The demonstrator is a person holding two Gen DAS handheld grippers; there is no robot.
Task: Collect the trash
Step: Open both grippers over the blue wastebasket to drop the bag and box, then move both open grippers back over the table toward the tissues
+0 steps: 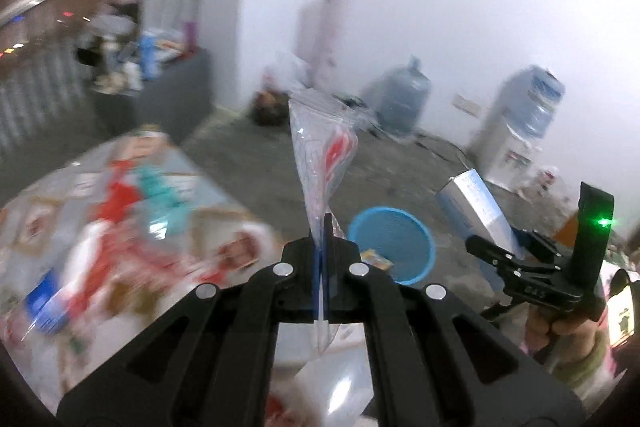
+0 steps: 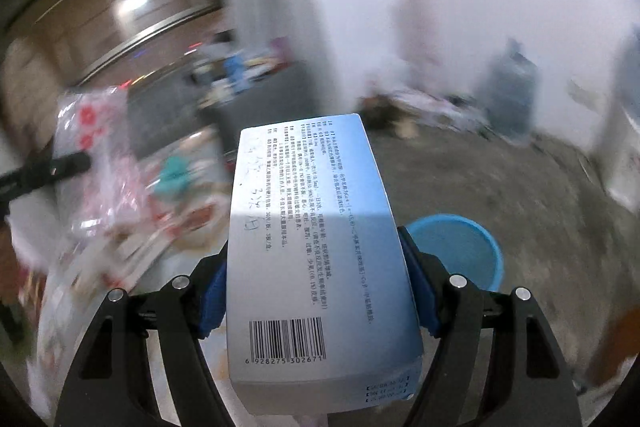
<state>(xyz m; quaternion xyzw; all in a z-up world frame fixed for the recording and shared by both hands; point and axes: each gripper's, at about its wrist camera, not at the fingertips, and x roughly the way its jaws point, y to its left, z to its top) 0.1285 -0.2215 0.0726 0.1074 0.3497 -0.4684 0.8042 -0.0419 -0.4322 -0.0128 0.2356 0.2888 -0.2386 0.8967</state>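
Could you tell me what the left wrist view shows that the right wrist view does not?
Only the left wrist view: the person's hand on the right gripper, and a wrapper inside the blue basin.

Only the right wrist view: the box's barcode and printed text.

Both: the box, the basin, the left gripper shut on the clear plastic bag, and the patterned tablecloth.

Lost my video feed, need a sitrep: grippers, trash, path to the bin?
Left gripper shut on clear plastic bag. Right gripper clamped on blue-white box. Blue bin on the floor ahead. Nothing seen blocking it.
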